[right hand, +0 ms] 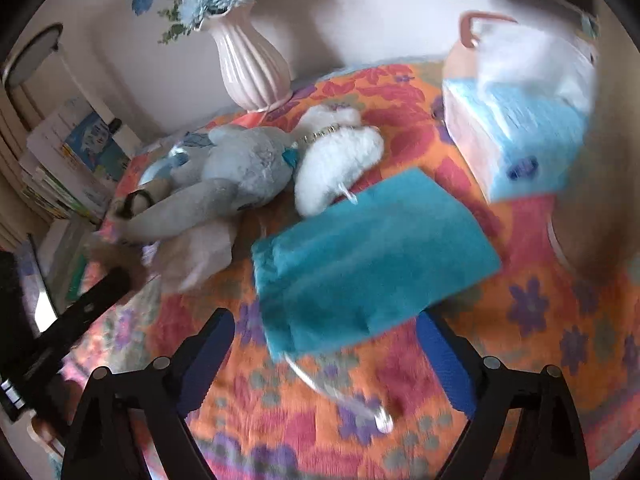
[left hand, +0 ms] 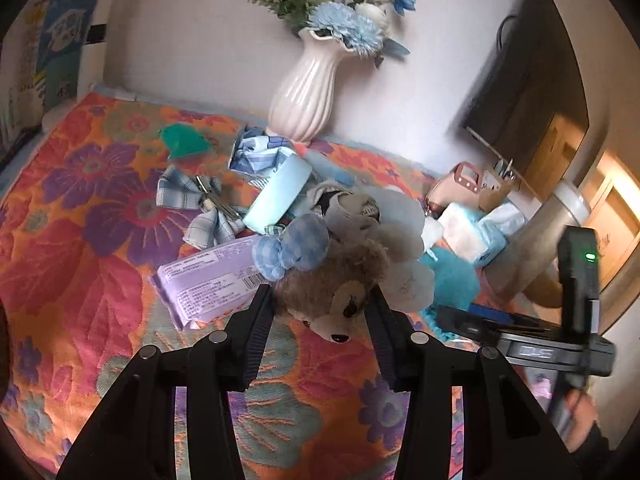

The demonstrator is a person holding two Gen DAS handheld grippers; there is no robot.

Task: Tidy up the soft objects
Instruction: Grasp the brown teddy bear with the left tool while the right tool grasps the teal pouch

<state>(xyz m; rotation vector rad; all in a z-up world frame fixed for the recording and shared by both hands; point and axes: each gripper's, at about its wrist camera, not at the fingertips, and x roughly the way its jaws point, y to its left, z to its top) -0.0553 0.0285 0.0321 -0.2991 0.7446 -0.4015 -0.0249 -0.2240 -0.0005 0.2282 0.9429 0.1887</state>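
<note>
Left gripper closed around brown plush bear, just in front of white vase. Right gripper wide, poised over teal cloth. Likely mid-pickup; next, lifting bear clear.

I see a white ribbed vase of blue and white flowers at the back of the floral cloth, against the wall. Right of the vase hangs a dark TV; left of it, stacked books
</note>
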